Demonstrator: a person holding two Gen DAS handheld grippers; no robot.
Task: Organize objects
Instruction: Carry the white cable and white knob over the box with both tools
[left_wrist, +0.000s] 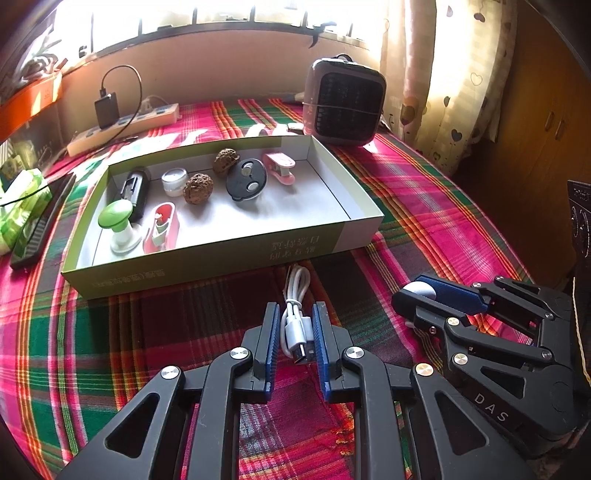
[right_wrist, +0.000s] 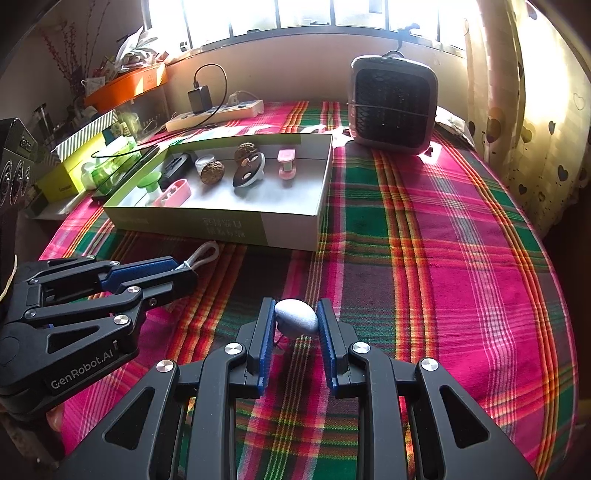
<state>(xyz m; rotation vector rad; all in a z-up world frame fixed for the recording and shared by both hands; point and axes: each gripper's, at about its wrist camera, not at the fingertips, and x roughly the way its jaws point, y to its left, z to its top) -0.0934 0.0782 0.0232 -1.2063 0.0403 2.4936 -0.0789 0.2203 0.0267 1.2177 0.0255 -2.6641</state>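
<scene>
Sunlit window glaring behind a plaid cloth in pink, green and orange, washing out the panes. Sitting near the far edge: a grey fan heater and a white power strip with a black charger plugged in.

Reading "DAS" on the right gripper in the left view and "GenRobot.AI" on the left gripper in the right view. Showing printed characters on the near wall of the green-and-white box, upside down and too small to read.

Lying inside the box: two brown walnuts, a small white jar, a black round gadget, a green-topped stopper, pink clips and a black case.

Resting on the cloth just in front of the box, a coiled white USB cable, with the left gripper's blue pads closed narrowly against its plug end. Squeezing a pale, egg-shaped object between the right gripper's pads; its underside hidden, its nature hard to tell.
</scene>
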